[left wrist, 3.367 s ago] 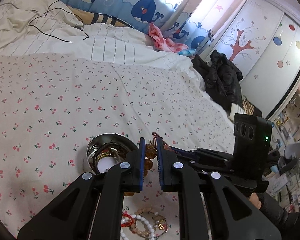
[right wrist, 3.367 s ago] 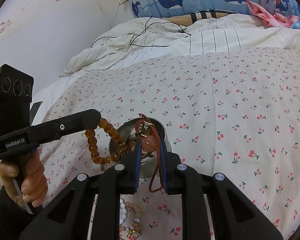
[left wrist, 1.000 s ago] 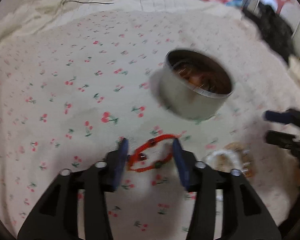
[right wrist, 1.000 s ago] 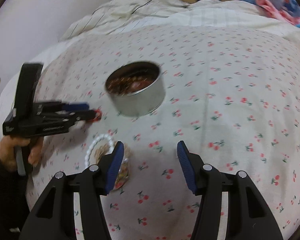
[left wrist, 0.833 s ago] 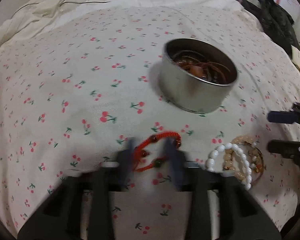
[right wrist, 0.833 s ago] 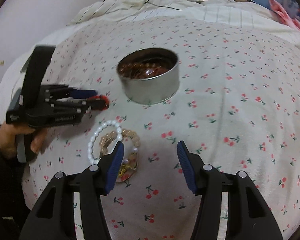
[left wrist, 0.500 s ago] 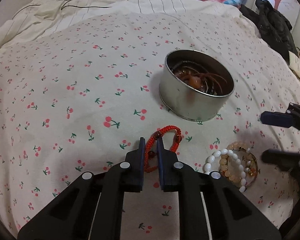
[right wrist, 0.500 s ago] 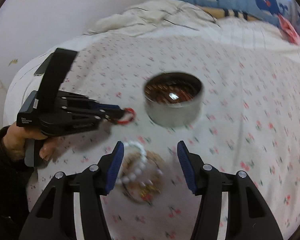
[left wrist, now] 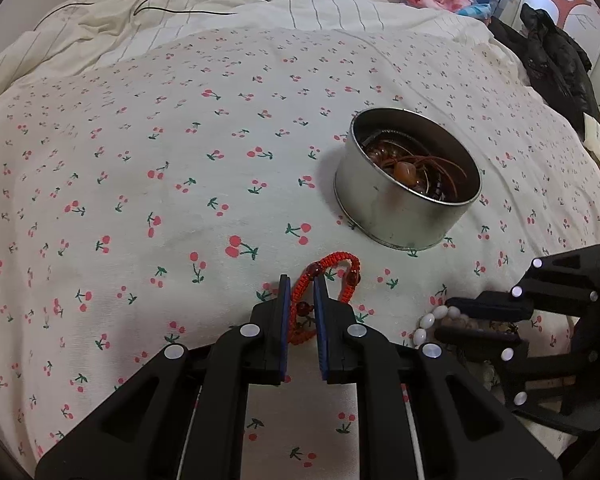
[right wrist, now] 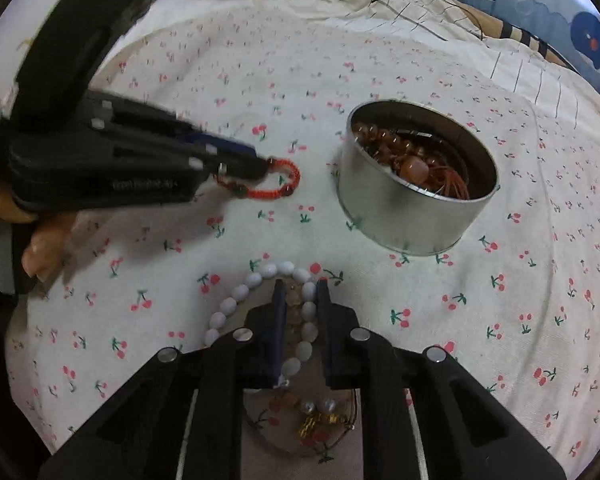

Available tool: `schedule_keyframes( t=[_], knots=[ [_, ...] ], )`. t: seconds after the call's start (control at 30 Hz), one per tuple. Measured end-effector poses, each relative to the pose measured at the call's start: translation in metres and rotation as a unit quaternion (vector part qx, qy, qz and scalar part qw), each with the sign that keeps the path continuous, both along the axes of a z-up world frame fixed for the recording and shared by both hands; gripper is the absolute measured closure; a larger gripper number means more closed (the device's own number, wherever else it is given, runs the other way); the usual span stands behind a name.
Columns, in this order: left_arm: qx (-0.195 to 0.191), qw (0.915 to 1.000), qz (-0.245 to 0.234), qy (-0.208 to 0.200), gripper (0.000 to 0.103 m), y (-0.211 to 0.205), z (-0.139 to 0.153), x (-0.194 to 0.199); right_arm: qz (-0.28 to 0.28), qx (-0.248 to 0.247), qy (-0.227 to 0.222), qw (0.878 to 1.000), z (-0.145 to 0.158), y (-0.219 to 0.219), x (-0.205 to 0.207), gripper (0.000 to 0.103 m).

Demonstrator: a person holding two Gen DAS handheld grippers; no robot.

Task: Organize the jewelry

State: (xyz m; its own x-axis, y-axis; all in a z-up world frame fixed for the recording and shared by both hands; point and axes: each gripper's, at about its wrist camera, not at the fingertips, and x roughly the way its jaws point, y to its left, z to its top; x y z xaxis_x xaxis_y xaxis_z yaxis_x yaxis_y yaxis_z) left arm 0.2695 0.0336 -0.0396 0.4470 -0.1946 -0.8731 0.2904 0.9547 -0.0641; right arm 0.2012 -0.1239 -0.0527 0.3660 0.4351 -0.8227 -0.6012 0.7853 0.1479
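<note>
Your left gripper [left wrist: 300, 294] is clamped on the red cord bracelet [left wrist: 332, 280] at lower centre. Your right gripper [right wrist: 299, 300] pinches the white bead bracelet [right wrist: 256, 304]. Lift both clear before crossing to the tin [right wrist: 400, 216], centre right.

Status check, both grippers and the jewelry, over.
Left gripper shut on red cord bracelet. Right gripper shut on white bead bracelet. Tin open, path clear.
</note>
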Motion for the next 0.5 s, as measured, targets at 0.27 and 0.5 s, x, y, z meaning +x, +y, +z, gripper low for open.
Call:
schedule_keyframes(
  t=[0.27,0.5],
  knots=[
    [0.000,1.0000,0.000,0.003,0.093,-0.001,-0.003,0.000,-0.053,0.105,0.021,0.993,0.026,-0.031,0.011,0.087],
    [-0.002,1.0000,0.001,0.000,0.093,0.001,-0.002,0.000,-0.129,0.145,0.056,0.980,0.024,-0.077,0.030,0.087]
  ],
)
